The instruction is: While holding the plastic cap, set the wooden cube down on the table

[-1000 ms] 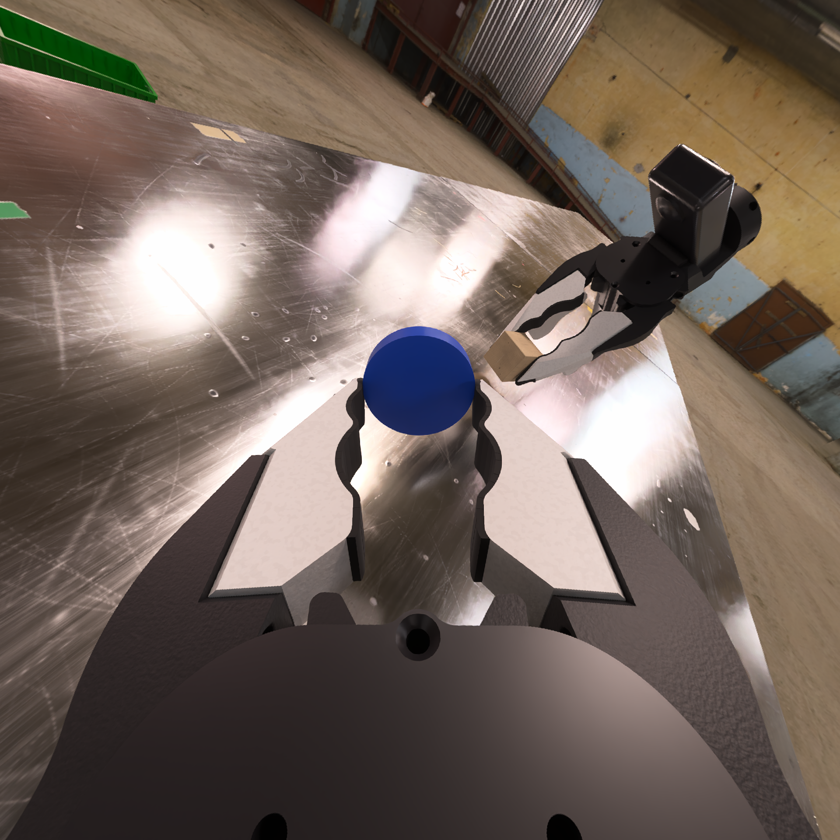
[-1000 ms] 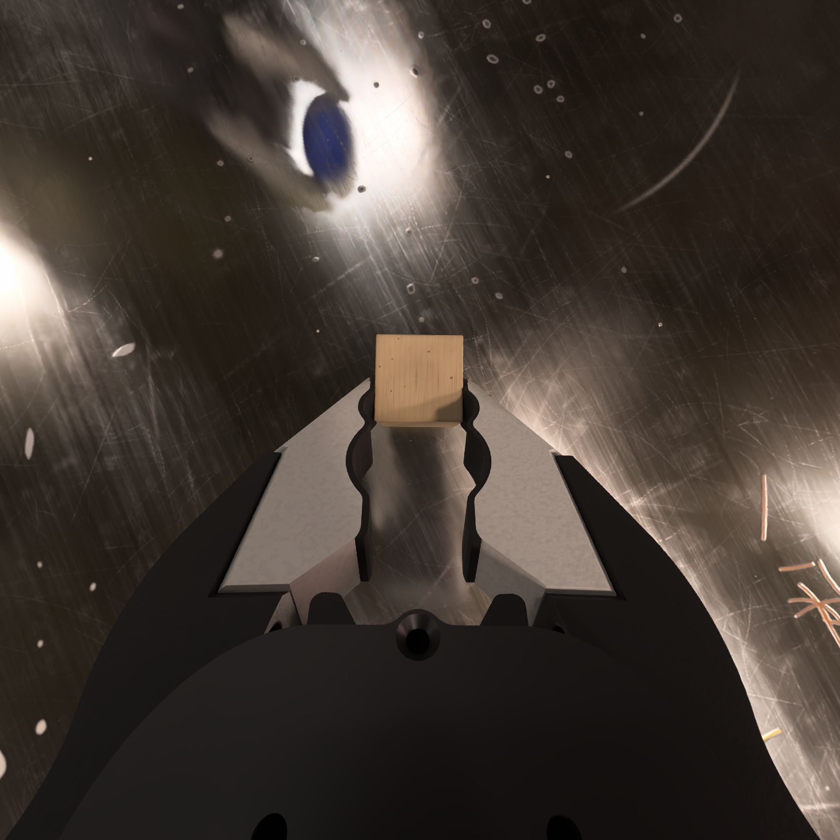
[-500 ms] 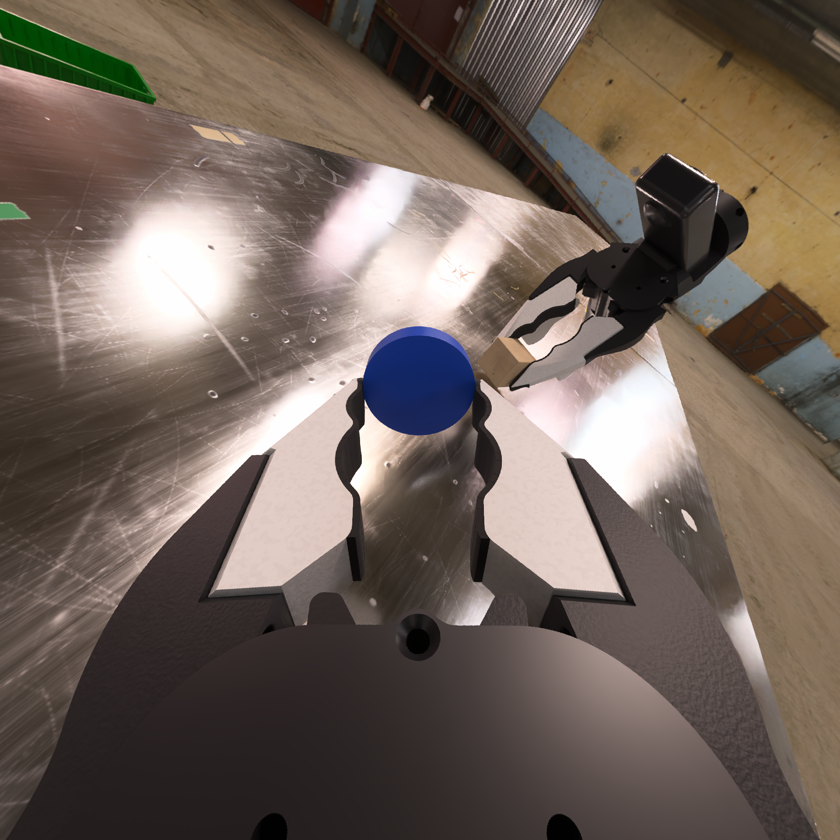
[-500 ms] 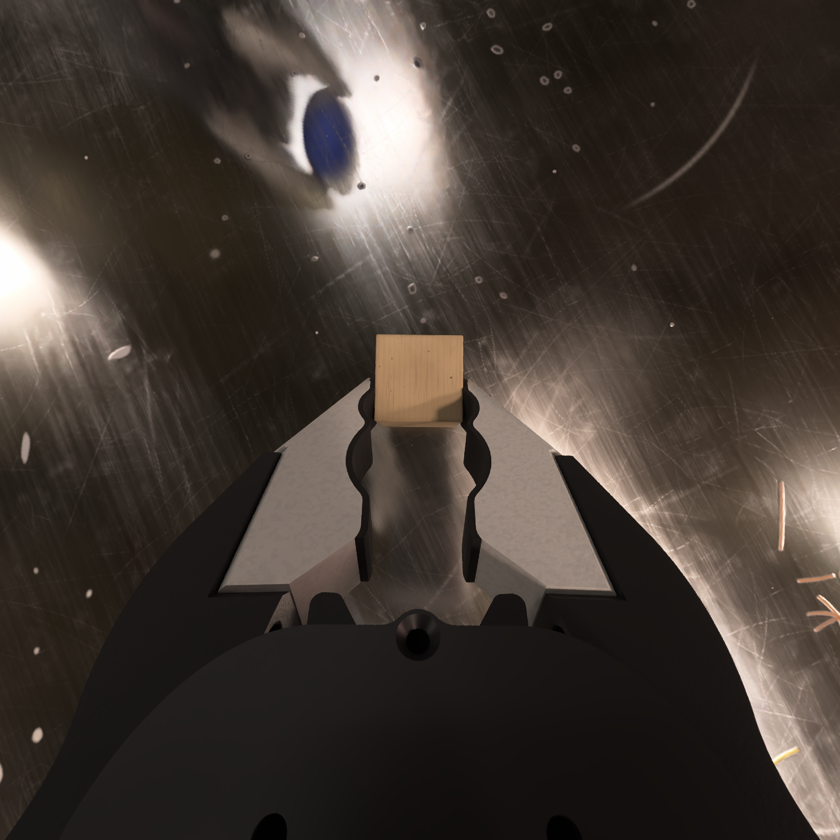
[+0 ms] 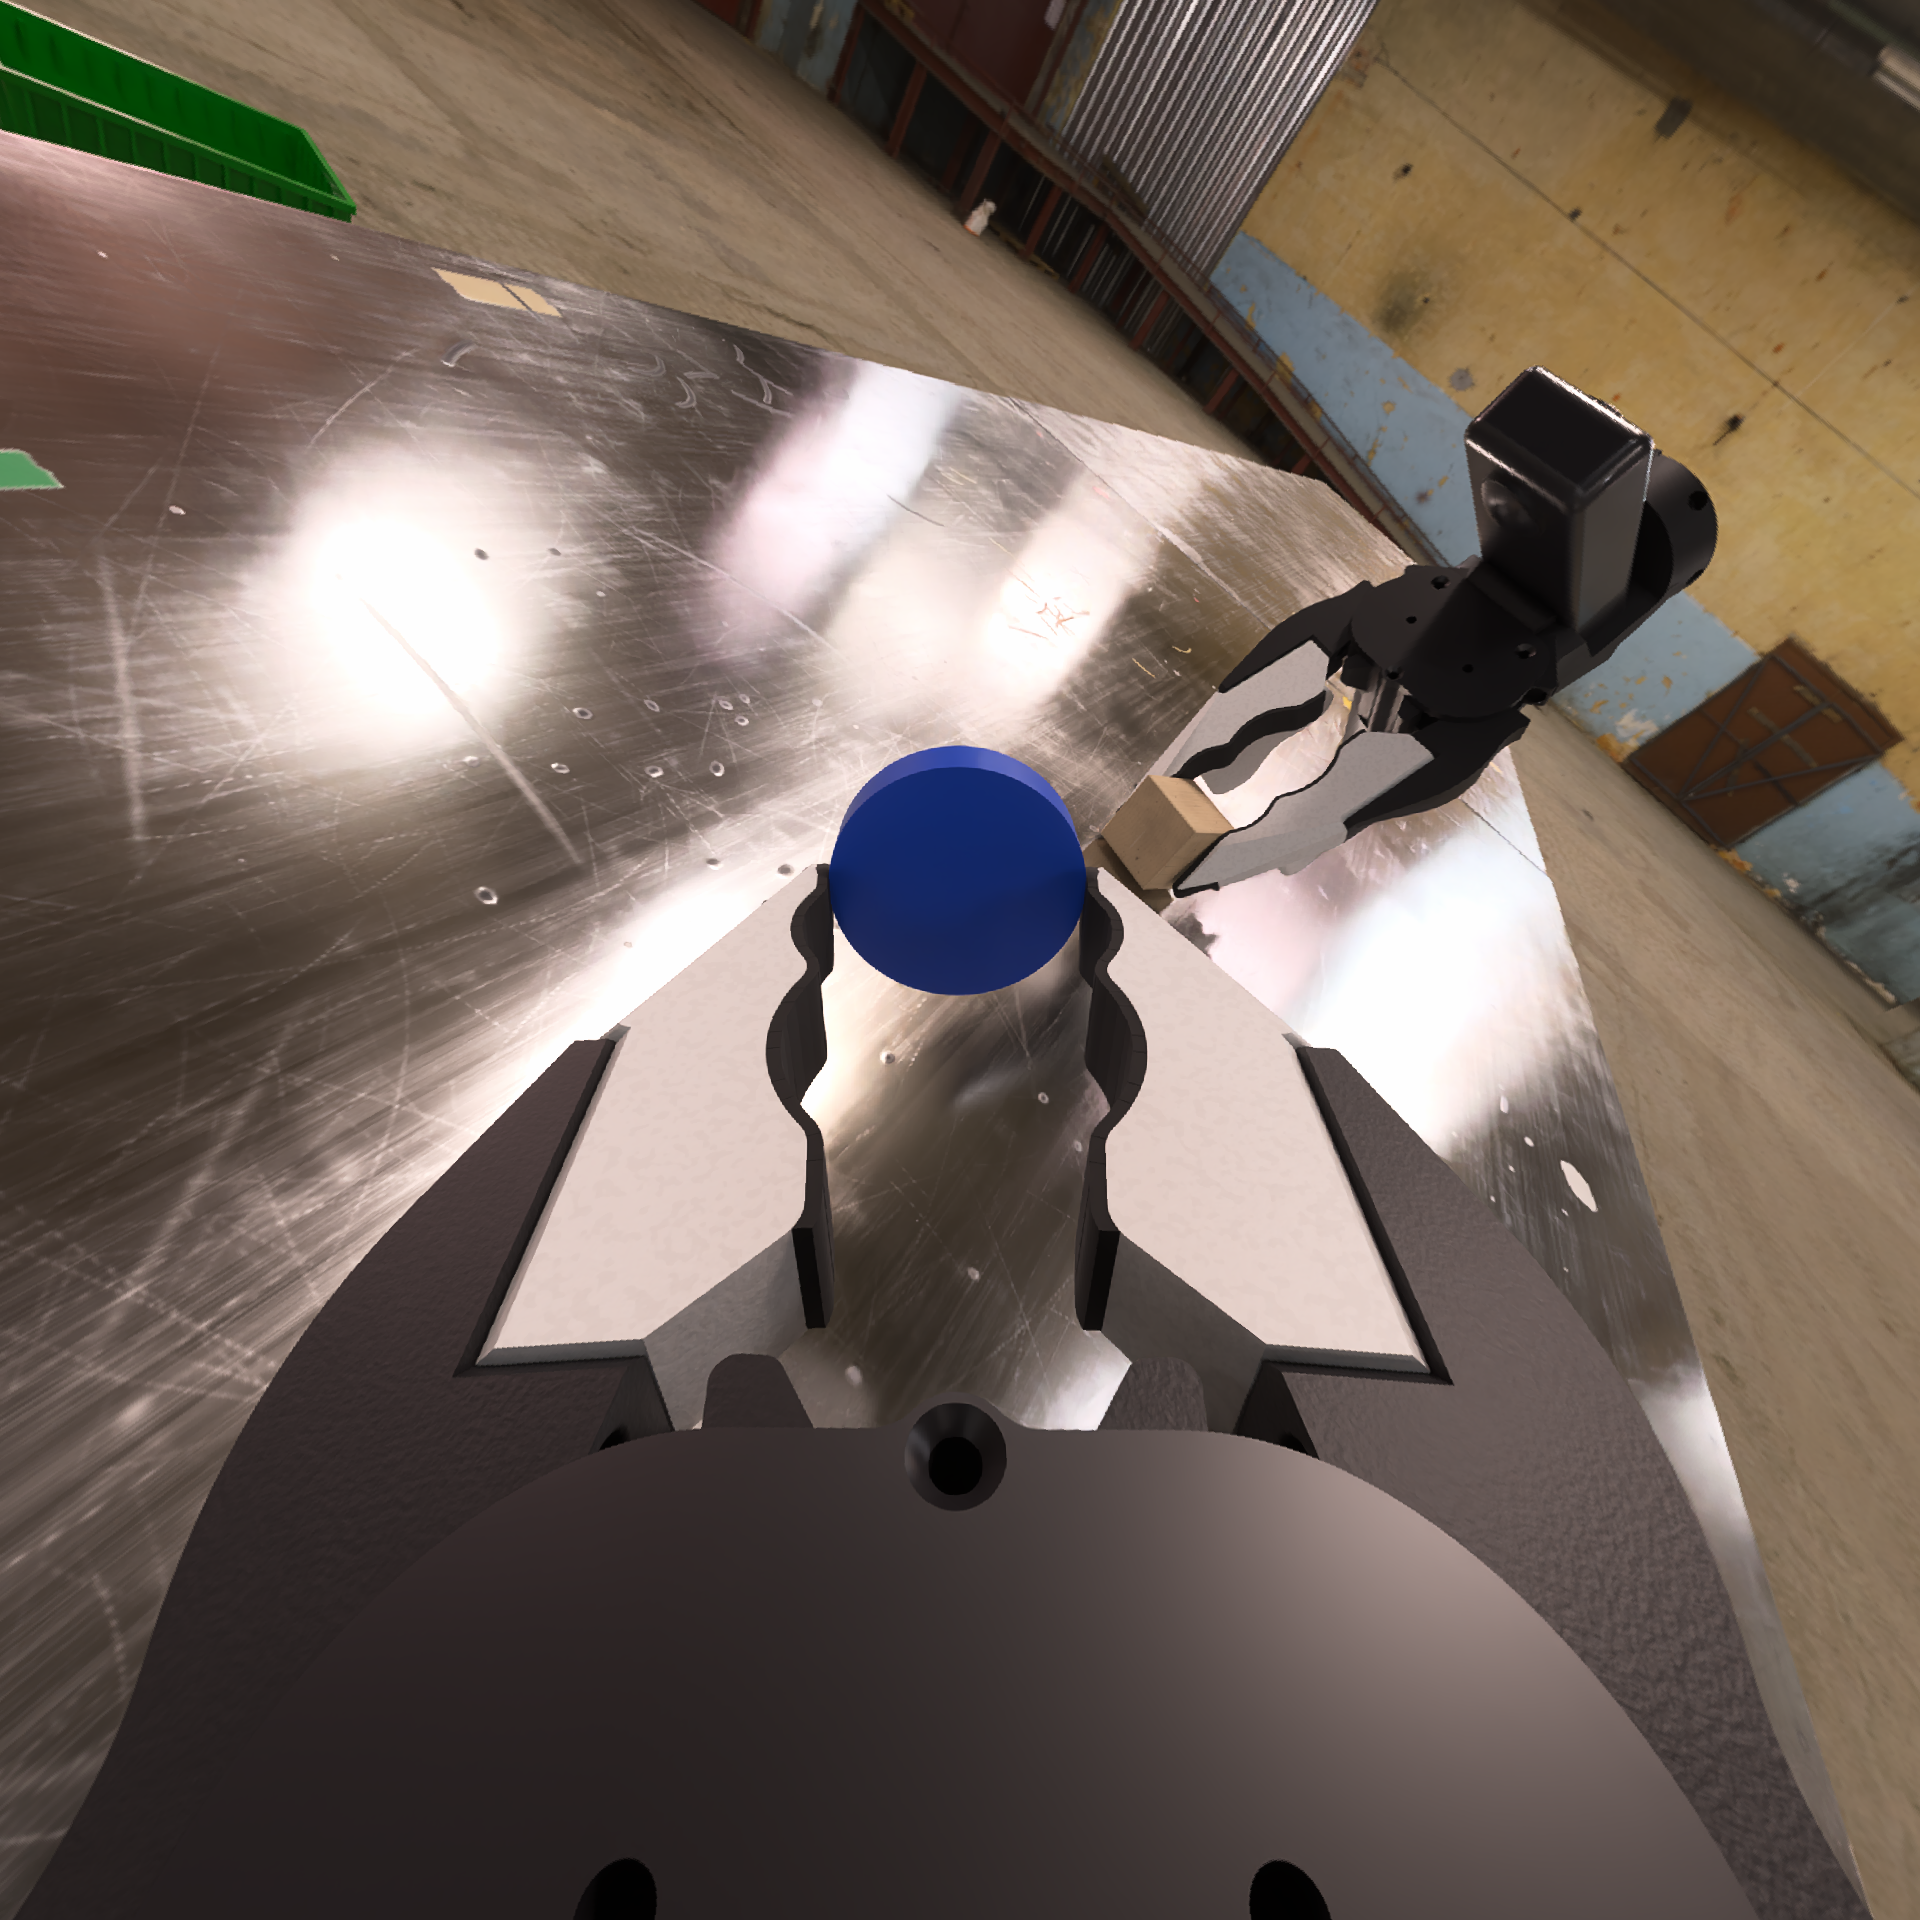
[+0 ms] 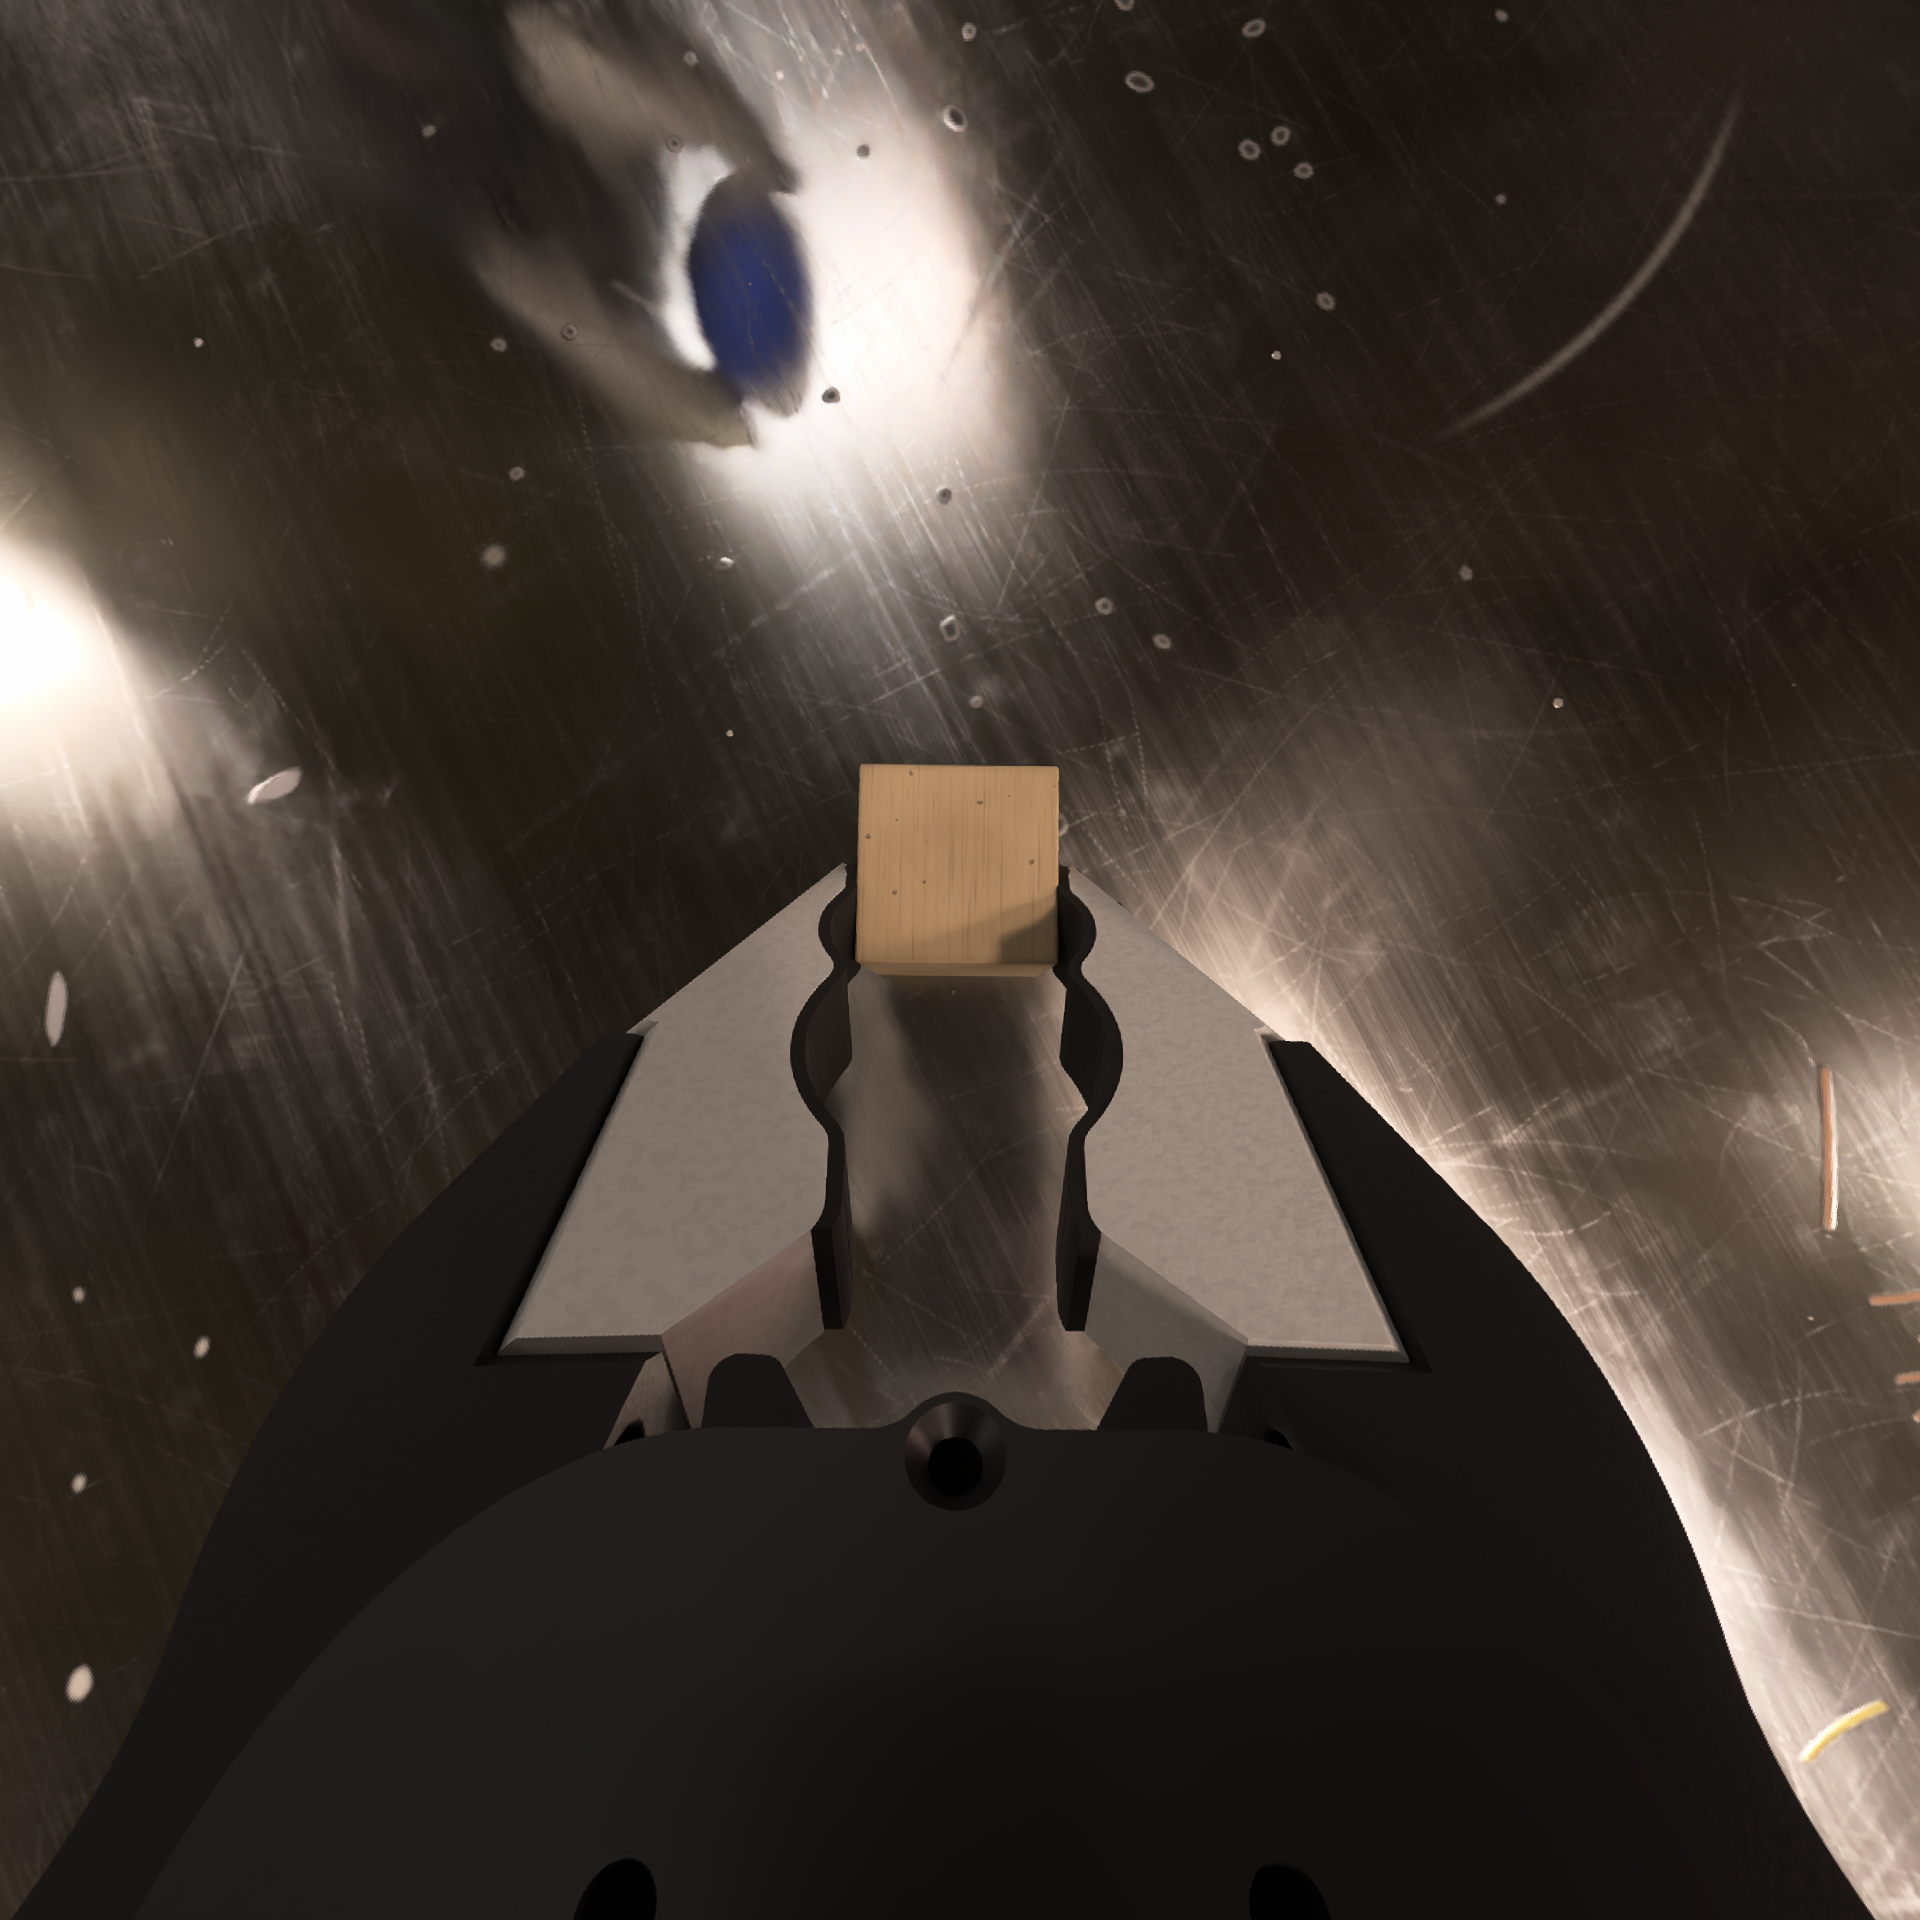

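Note:
My left gripper (image 5: 958, 896) is shut on a round blue plastic cap (image 5: 958, 871) and holds it above the shiny metal table (image 5: 416, 831). My right gripper (image 6: 956, 914) is shut on a pale wooden cube (image 6: 956, 868) at its fingertips. In the left wrist view the right gripper (image 5: 1195, 842) points down to the left, just right of the cap, with the cube (image 5: 1169, 831) at or just above the table surface; I cannot tell whether it touches. A blurred reflection of the cap (image 6: 750, 296) shows in the table (image 6: 1351, 520).
A green bin (image 5: 177, 145) stands on the floor beyond the table's far left edge. A green scrap (image 5: 26, 473) and a tan patch (image 5: 499, 291) lie on the table. The table's right edge (image 5: 1621, 1091) runs close behind the right gripper. Small orange slivers (image 6: 1829, 1158) lie at right.
My right gripper has moved lower and toward the left gripper with the cube, bringing it down near the table. My left gripper and the cap have not moved.

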### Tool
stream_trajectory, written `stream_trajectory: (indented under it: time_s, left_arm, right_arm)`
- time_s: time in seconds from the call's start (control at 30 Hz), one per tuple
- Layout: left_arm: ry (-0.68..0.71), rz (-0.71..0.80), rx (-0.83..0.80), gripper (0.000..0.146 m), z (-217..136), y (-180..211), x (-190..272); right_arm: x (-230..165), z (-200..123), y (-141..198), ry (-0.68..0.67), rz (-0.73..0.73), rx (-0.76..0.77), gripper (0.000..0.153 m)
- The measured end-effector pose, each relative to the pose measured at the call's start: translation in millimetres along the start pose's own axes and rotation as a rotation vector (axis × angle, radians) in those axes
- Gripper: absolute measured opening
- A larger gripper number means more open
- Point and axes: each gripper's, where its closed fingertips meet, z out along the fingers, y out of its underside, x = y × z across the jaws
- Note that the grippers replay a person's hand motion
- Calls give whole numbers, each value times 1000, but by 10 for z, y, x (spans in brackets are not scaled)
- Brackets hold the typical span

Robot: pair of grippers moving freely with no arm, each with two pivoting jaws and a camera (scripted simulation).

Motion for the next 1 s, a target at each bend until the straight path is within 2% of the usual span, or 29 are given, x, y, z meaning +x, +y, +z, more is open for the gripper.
stream_trajectory:
  time_s: [0.13, 0.23, 0.5, 0.8, 0.9, 1.0]
  left_arm:
    - [-4, -1, -11, 47, 11, 12, -7]
    - [-14, 3, -18, 47, 21, 20, -15]
    - [-35, 91, -78, 47, 170, 70, 30]
    - [22, 148, -100, 47, 738, 81, 334]
    - [22, 186, -124, 47, 930, 103, 408]
    - [6, 213, -152, 47, 1071, 127, 433]
  right_arm:
    - [-10, -38, 12, 0, 3, 23, 36]
    - [0, -102, 34, 9, 10, 43, 46]
    - [107, -450, 238, 113, 99, 191, 48]
    - [321, -793, 655, 263, 173, 315, 48]
    - [348, -888, 646, 253, 201, 396, 41]
    - [340, -904, 645, 235, 206, 409, 33]
